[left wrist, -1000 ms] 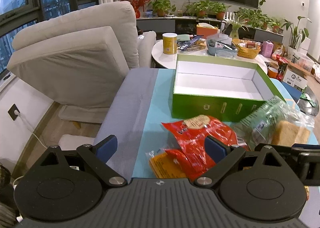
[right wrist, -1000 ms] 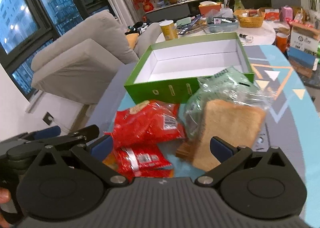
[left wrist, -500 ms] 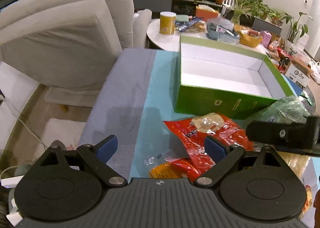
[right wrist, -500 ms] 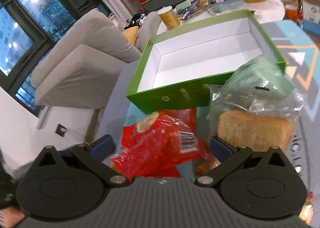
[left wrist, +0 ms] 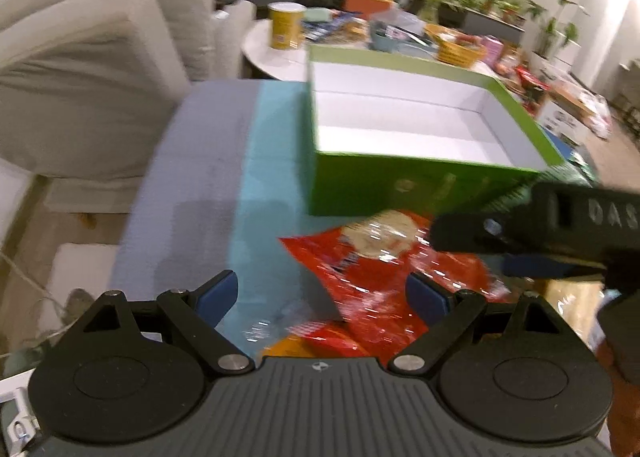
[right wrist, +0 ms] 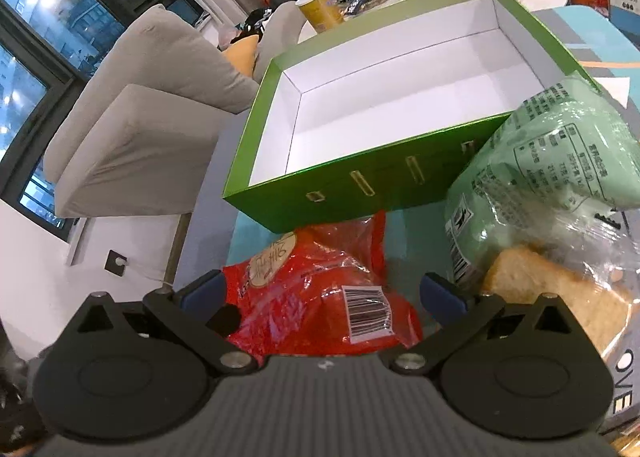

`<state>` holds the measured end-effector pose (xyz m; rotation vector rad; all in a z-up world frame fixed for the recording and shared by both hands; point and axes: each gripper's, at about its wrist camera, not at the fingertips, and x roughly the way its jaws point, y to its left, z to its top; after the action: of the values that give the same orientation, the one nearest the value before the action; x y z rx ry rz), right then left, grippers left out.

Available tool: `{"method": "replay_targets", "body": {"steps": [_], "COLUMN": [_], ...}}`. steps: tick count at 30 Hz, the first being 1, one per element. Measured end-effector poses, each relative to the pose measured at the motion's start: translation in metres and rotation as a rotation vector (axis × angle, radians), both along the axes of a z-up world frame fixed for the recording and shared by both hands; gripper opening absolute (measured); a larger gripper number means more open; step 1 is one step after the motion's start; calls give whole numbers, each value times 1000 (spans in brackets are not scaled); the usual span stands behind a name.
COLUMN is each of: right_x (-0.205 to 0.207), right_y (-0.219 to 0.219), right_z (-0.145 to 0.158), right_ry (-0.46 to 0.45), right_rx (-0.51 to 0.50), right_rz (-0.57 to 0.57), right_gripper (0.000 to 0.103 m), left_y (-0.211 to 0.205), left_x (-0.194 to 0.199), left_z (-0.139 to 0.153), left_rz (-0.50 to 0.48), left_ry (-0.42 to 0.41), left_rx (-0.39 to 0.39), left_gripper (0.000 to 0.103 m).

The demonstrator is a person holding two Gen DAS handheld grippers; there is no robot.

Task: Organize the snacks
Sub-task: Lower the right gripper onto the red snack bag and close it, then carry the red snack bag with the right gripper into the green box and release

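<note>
An open green box (left wrist: 400,185) with a bare white inside stands on the table, also in the right wrist view (right wrist: 360,193). In front of it lies a red snack packet (left wrist: 384,261), partly on an orange packet (left wrist: 296,345). My left gripper (left wrist: 320,297) is open above the red packet's left part, pads clear of it. My right gripper (right wrist: 323,293) is open too, hovering over the same red packet (right wrist: 312,289), which shows between its fingers. One of its fingers (left wrist: 472,233) reaches in from the right of the left wrist view. A bagged bread loaf (right wrist: 552,225) leans on the box's front right corner.
A grey and teal cloth (left wrist: 192,185) covers the table. A grey armchair (right wrist: 152,121) stands to the left. Behind the box is a round white table (left wrist: 272,53) with a yellow can (left wrist: 286,25), a basket and clutter, and plants beyond.
Both grippers have tipped downward and come closer to the snacks. The right gripper has swung in from the right to sit over the red packet. The snacks and box have not moved.
</note>
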<state>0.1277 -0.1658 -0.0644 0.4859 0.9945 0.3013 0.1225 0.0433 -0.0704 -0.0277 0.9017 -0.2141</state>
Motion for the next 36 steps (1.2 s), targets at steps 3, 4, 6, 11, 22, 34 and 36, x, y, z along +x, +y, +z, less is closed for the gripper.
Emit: {"method": "replay_targets", "body": {"steps": [3, 4, 6, 11, 22, 34, 36], "right_x": [9, 11, 19, 21, 32, 25, 20], "right_y": [8, 11, 21, 35, 46, 9, 6], "right_z": [2, 2, 0, -7, -21, -22, -18], "right_ry": [32, 37, 39, 49, 116, 141, 135], "right_rx": [24, 9, -42, -174, -216, -83, -78], "right_rz": [59, 72, 76, 103, 155, 145, 151], "right_gripper": [76, 76, 76, 76, 76, 45, 41], "left_y": [-7, -11, -13, -13, -12, -14, -18], "left_x": [-1, -1, 0, 6, 2, 0, -5], "left_z": [-1, -3, -4, -8, -11, -14, -10], "left_rz": [-36, -45, -57, -68, -132, -203, -214], "left_ry": [-8, -17, -17, 5, 29, 56, 41], "left_rx": [15, 27, 38, 10, -98, -163, -145], "left_gripper": [90, 90, 90, 90, 90, 59, 58]}}
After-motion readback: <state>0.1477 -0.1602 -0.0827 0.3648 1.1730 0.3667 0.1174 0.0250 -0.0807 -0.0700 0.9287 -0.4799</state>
